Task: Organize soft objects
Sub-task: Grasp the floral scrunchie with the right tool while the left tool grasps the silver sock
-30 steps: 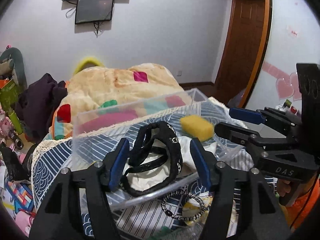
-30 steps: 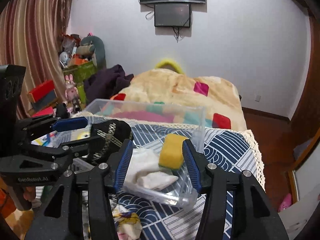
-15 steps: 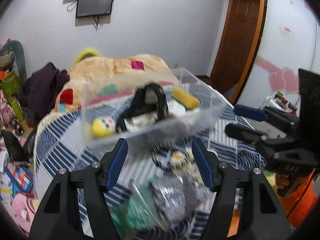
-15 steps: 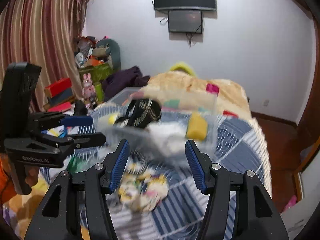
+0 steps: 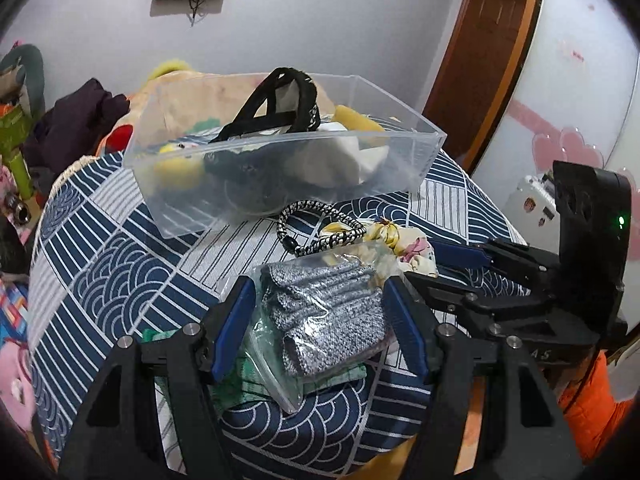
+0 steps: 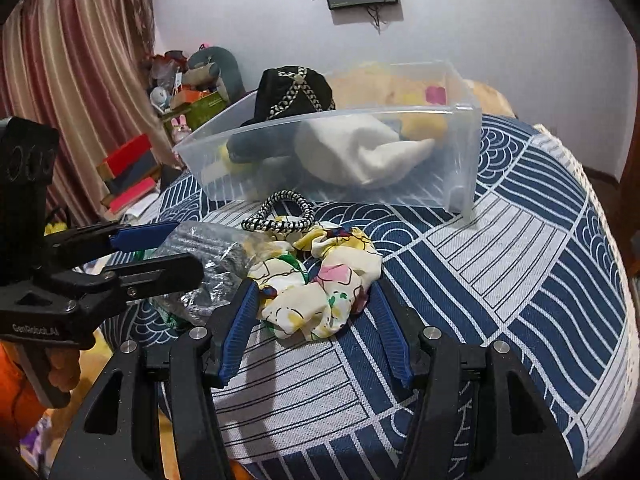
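Two grippers are hovering low over a table draped in a blue and white patterned cloth [image 6: 500, 248]. The left gripper [image 5: 320, 324] is holding its jaws apart on either side of a clear bag of grey knitted gloves [image 5: 324, 312], with neither finger visibly pressing it. The right gripper [image 6: 314, 328] is standing spread wide around a floral scrunchie [image 6: 320, 280], its pads just beside the fabric. A black and white hair tie [image 6: 280, 214] is lying between the scrunchie and a clear plastic bin [image 6: 460, 184], which is holding a black strappy headband [image 6: 294, 92], a white cloth [image 6: 360, 152] and a yellow sponge [image 6: 424, 124].
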The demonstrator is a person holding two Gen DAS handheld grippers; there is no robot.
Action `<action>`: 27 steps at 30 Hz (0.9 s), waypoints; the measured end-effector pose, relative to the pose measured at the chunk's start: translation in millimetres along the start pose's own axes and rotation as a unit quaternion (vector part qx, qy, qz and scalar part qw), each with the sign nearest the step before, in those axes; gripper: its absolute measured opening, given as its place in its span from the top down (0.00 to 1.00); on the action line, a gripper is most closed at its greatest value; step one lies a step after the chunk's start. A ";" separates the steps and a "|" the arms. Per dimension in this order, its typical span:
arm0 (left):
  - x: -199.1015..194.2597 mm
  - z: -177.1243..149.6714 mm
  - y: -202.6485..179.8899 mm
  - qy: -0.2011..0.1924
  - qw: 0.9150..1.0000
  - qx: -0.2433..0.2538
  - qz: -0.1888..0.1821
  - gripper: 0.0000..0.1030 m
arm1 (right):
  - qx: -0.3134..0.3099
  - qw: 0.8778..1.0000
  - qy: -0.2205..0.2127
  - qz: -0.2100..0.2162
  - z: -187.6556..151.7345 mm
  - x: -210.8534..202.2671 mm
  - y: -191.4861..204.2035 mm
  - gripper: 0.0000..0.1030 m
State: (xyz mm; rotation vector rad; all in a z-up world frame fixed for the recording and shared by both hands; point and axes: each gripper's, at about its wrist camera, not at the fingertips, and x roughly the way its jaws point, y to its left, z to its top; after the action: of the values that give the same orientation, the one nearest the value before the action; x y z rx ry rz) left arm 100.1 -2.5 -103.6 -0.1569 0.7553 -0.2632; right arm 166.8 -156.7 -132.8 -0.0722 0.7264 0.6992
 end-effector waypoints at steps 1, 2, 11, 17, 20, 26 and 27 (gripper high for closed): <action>0.2 -1.3 0.2 -0.003 1.000 -0.003 -0.003 0.41 | -0.005 1.000 0.000 -0.002 -0.6 0.2 2.3 0.58; 0.7 -2.1 -0.2 -0.004 1.000 -0.004 -0.006 0.45 | -0.014 1.000 0.000 -0.008 -2.2 1.4 6.3 0.66; -10.6 -6.0 -4.8 -0.020 1.000 0.005 -0.008 0.70 | -0.015 1.000 -0.013 -0.011 -9.5 -8.3 10.5 0.87; -33.5 2.5 -6.3 -0.042 0.999 0.016 -0.007 0.72 | -0.010 0.999 -0.035 -0.016 -9.6 -31.0 6.5 0.87; -47.6 9.5 -4.1 -0.062 0.998 0.014 -0.006 0.72 | -0.012 0.998 -0.051 -0.025 -6.1 -48.1 3.1 0.87; -70.0 30.2 0.5 -0.105 0.994 0.013 0.009 0.72 | -0.017 0.995 -0.090 -0.037 12.2 -74.3 2.5 0.87; -73.5 34.3 1.6 -0.113 0.993 0.013 0.013 0.72 | -0.018 0.994 -0.101 -0.039 17.5 -80.2 2.3 0.87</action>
State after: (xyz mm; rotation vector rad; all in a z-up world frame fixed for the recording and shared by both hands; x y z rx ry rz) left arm 73.0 22.0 -31.2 -0.1497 0.5284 -0.2248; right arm 132.9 -194.9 -68.5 -0.0615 0.5140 0.6343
